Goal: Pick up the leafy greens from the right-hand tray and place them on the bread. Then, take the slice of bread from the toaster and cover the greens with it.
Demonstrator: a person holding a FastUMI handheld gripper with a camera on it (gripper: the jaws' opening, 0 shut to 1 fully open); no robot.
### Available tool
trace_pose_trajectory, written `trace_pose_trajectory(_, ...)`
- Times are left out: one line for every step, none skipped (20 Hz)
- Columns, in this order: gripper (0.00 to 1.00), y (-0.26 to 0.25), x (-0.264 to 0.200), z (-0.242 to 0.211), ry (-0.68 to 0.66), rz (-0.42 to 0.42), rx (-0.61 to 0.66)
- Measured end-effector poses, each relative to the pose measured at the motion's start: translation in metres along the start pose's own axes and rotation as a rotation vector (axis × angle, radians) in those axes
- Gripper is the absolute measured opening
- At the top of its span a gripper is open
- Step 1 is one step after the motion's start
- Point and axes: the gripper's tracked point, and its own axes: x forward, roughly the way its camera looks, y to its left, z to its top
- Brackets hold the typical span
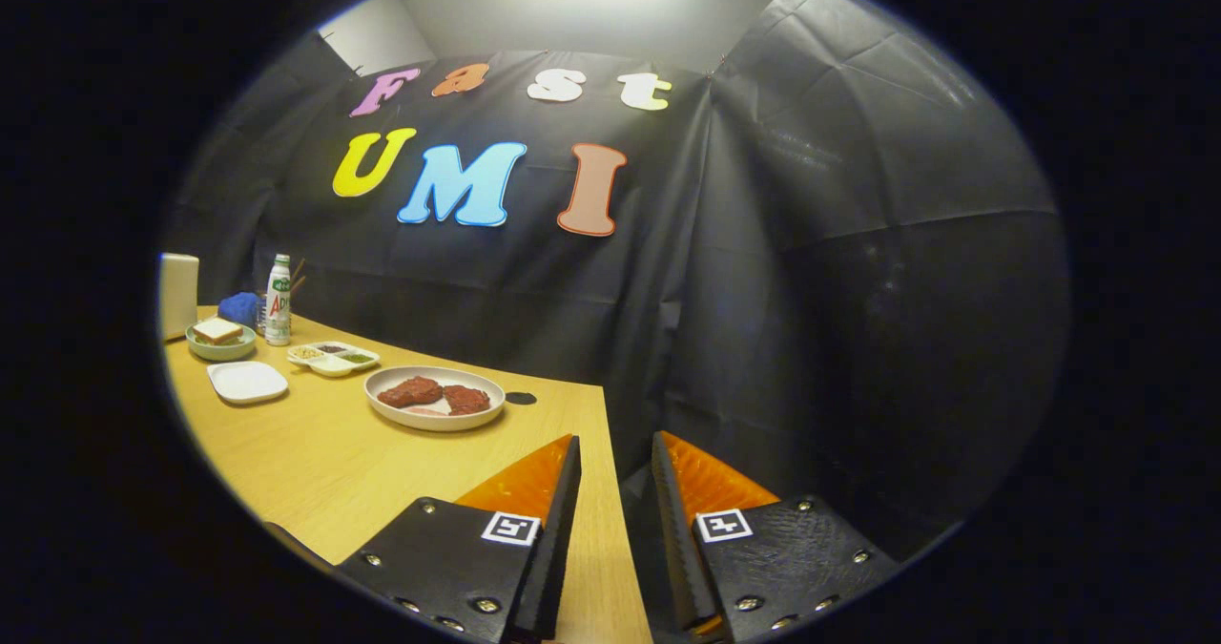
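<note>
My gripper (615, 439) is open with nothing between its fingers, hanging over the right edge of the wooden table (315, 463). Beyond the left finger, a round white plate (434, 420) holds two dark red pieces (410, 392) and a pale slice. Far off to the left, a slice of bread (217, 329) lies in a green bowl (221, 348). A white toaster (178, 293) stands just behind that bowl; its slot is hidden from here. A small white divided tray (334, 358) holds bits of food, one portion greenish.
An empty white square dish (246, 382) lies in front of the bowl. A white bottle (278, 301) and a blue cloth (240, 307) stand at the back of the table. A dark round hole (520, 398) marks the tabletop beside the plate. Black cloth walls close in behind and to the right.
</note>
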Motion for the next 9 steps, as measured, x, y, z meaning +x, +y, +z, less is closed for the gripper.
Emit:
trace_pose_trajectory(0.45, 0.006, 0.001, -0.010, 0.045, 0.040, 0.029)
trace_pose_trajectory(0.45, 0.013, -0.007, -0.019, 0.096, 0.085, 0.053)
trace_pose_trajectory(0.47, 0.013, -0.013, -0.019, 0.104, 0.107, 0.093)
trace_pose_trajectory(0.47, 0.009, -0.018, -0.025, 0.123, 0.104, 0.127)
trace_pose_trajectory(0.47, 0.002, -0.028, -0.029, 0.135, 0.101, 0.157)
trace_pose_trajectory(0.47, -0.002, -0.040, -0.026, 0.136, 0.102, 0.183)
trace_pose_trajectory(0.47, -0.003, -0.046, -0.015, 0.061, 0.094, 0.191)
trace_pose_trajectory(0.48, -0.003, -0.053, -0.004, 0.021, 0.093, 0.172)
trace_pose_trajectory(0.50, -0.002, -0.064, -0.008, 0.015, 0.097, 0.167)
